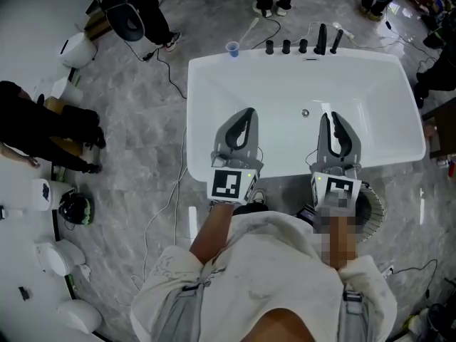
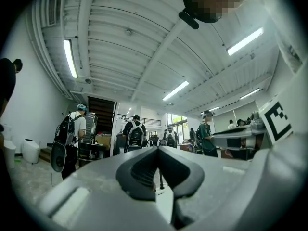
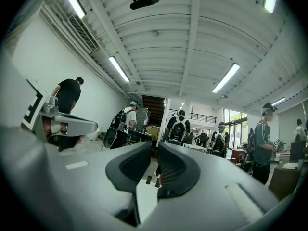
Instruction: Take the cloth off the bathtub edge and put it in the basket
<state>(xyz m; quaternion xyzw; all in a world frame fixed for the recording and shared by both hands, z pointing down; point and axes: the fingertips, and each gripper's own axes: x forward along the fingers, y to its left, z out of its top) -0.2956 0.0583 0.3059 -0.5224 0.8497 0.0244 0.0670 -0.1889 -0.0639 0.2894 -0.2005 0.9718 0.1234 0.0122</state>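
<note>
Bathtub, white, on grey marbled floor, basket just beside

Large open indoor hall, workshop or test studio by look. White freestanding bathtub with black taps stands alone on grey marble-pattern floor, loose cables trailing round it. White ribbed ceiling, long tube lights, dark staircase. People with backpacks standing about.
</note>
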